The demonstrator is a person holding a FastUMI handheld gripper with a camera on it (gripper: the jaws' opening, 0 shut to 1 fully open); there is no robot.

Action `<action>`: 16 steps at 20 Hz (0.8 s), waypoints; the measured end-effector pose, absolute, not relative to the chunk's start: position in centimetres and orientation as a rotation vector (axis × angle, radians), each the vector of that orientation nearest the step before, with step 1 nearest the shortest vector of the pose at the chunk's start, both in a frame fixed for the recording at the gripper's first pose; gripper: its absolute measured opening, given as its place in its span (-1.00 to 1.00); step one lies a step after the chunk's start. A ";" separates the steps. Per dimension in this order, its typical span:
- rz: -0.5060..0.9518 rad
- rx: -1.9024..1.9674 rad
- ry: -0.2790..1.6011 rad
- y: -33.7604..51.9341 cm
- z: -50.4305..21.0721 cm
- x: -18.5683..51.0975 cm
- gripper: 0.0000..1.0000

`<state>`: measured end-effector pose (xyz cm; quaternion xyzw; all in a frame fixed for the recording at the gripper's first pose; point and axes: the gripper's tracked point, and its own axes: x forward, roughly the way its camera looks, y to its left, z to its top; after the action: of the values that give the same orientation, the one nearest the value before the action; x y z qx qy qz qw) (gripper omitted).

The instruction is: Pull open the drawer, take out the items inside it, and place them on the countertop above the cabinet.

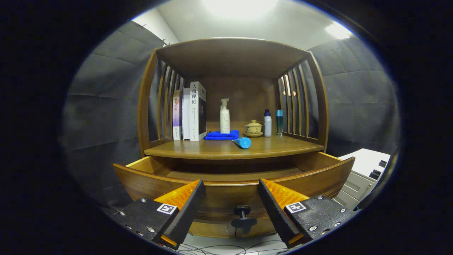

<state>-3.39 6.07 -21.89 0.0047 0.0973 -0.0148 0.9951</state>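
Drawer (226, 177) stands pulled out from the wooden cabinet (231, 60), just ahead of your gripper (231, 186); its one dark knob (243, 216) sits on the front panel, between and slightly below your two fingers (193, 198), touching neither; the fingers are spread wide and pinch nothing. You see the drawer's back floor and side walls, bare where visible; the front part of the interior is hidden behind the front panel, so its contents cannot be told.

Countertop (212, 148) lies directly above the drawer; count on it: three books (193, 111) upright at the left against the slatted side; one white pump bottle (224, 118) standing behind one folded blue cloth (222, 135); one blue tube (242, 142) lying on its side just in front of the cloth's right end, near the countertop's front edge; one lidded tea cup on a saucer (253, 128) to the right; two small bottles beside it, one white with a dark cap (268, 124), one teal (279, 122), standing just apart.

One white appliance (364, 173) sits to the right of the cabinet, low; thin cables (212, 249) lie on the floor below your fingers.
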 end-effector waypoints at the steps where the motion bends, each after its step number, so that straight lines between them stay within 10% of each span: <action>1: -0.029 0.007 0.196 6.1 -21.9 -2.7 0.92; 16: -0.011 -0.001 0.187 5.2 -23.3 6.6 0.90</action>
<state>6.56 5.16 -23.34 -0.0007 0.0932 -0.0055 0.9956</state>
